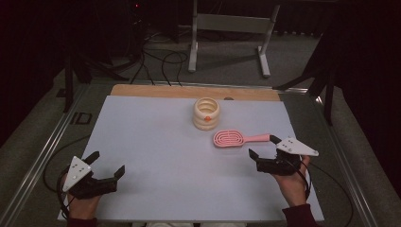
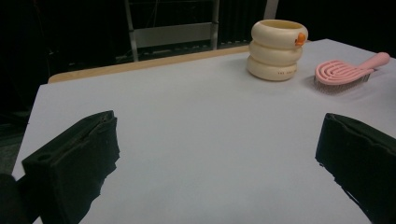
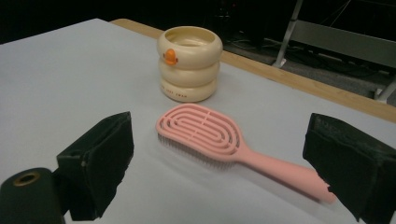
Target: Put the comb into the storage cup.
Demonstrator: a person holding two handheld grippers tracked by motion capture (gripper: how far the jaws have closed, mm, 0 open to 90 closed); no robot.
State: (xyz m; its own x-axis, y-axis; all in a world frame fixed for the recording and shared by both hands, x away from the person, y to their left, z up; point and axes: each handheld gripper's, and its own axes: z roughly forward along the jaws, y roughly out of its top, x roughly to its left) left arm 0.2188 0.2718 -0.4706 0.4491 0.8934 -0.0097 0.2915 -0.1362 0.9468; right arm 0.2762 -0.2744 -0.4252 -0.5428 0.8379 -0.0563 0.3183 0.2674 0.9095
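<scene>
A pink hairbrush (image 1: 234, 138) lies bristles down on the white sheet, handle toward the right; it also lies in front of the jaws in the right gripper view (image 3: 210, 135). Behind it stands a cream ribbed cup (image 1: 206, 113) with an orange spot, also seen from the left gripper (image 2: 276, 49) and the right gripper (image 3: 189, 63). My right gripper (image 1: 265, 147) is open just short of the brush handle, its jaws on either side of the handle's end. My left gripper (image 1: 108, 164) rests open at the near left with nothing between its jaws.
The white sheet (image 1: 156, 142) covers a wooden table (image 1: 156, 91) whose far edge shows. Metal rails run along both table sides. A white frame stand (image 1: 227, 28) and cables lie on the floor beyond.
</scene>
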